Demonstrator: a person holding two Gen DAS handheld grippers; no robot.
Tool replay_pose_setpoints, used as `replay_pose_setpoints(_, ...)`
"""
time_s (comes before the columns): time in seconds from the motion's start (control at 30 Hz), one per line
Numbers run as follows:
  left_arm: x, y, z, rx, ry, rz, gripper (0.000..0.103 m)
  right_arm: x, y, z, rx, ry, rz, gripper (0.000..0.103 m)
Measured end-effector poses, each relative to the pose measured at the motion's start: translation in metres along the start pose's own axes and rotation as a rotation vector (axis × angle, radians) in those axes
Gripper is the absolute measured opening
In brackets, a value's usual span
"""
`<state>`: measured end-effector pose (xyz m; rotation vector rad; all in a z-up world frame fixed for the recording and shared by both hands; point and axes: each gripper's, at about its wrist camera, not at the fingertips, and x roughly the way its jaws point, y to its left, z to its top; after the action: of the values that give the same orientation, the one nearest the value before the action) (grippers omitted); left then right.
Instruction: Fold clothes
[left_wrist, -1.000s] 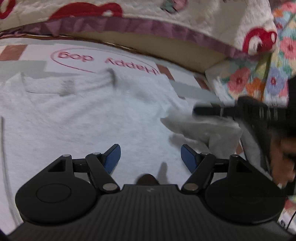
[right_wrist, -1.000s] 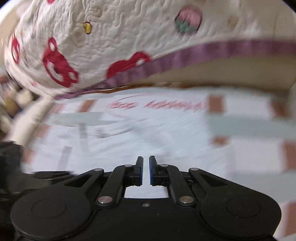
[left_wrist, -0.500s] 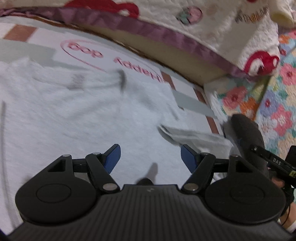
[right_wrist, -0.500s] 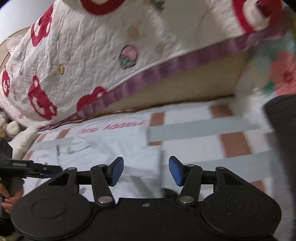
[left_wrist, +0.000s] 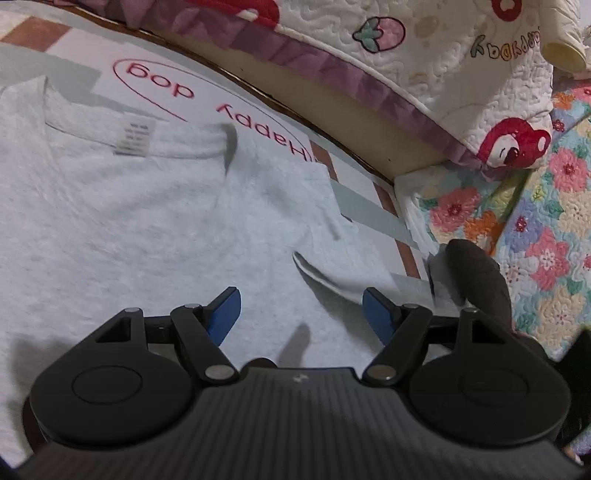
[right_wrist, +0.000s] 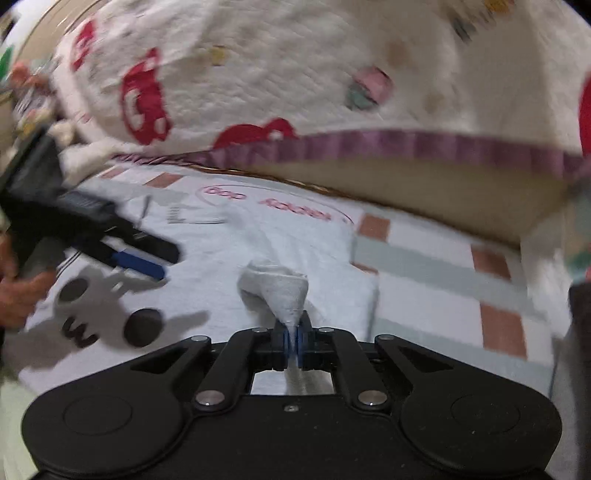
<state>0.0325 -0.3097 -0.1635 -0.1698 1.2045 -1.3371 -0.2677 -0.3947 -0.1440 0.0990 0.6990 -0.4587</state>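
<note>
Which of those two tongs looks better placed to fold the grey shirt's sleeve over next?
The right tongs: they are shut on a bunched fold of the light grey cotton T-shirt. The left tongs are open over it, gripping nothing.

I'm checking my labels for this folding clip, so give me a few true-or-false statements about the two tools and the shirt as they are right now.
1. The right tool is shut on a bunched piece of the grey T-shirt. True.
2. The left tool grips the shirt's collar. False: its jaws stand wide open over the shirt's body, holding nothing.
3. The neck label shows inside the collar. True.
4. The shirt lies on bare wooden floor. False: it lies on a mat with grey stripes, brown squares and red lettering.
5. The quilt behind the mat is plain blue. False: it is white with red characters and a purple border.
</note>
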Motion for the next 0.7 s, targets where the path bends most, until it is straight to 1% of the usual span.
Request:
replay_pose_setpoints(0.1, 0.000, 0.003, 0.001, -0.007, -0.001, 0.011, 0.072, -0.013, 0.031, -0.006, -0.166, 0.017, -0.019, 0.006)
replay_pose_setpoints(0.17, 0.002, 0.005, 0.000, -0.007, 0.004, 0.017, 0.073, -0.017, 0.040, -0.017, -0.236, 0.037, -0.053, 0.006)
replay_pose_setpoints(0.2, 0.003, 0.005, -0.002, -0.006, 0.008, 0.019, 0.073, -0.019, 0.040, -0.022, -0.242, 0.032, -0.050, 0.006)
replay_pose_setpoints(0.27, 0.005, 0.003, -0.004, 0.006, 0.008, 0.023, 0.073, -0.019, 0.031, -0.026, -0.204, 0.038, -0.058, 0.006)
replay_pose_setpoints(0.37, 0.015, -0.009, -0.007, 0.079, 0.003, 0.052, 0.074, -0.018, 0.017, -0.025, -0.133, 0.034, -0.039, 0.006)
replay_pose_setpoints(0.43, 0.021, -0.017, -0.009, 0.128, -0.001, 0.071, 0.074, -0.015, 0.021, -0.027, -0.155, 0.042, -0.015, 0.007)
replay_pose_setpoints(0.53, 0.030, -0.029, -0.011, 0.201, -0.006, 0.100, 0.079, -0.010, 0.028, -0.029, -0.188, 0.055, 0.021, 0.008)
replay_pose_setpoints(0.7, 0.045, -0.049, -0.016, 0.323, -0.016, 0.147, 0.079, -0.001, 0.039, -0.033, -0.240, 0.073, 0.075, 0.008)
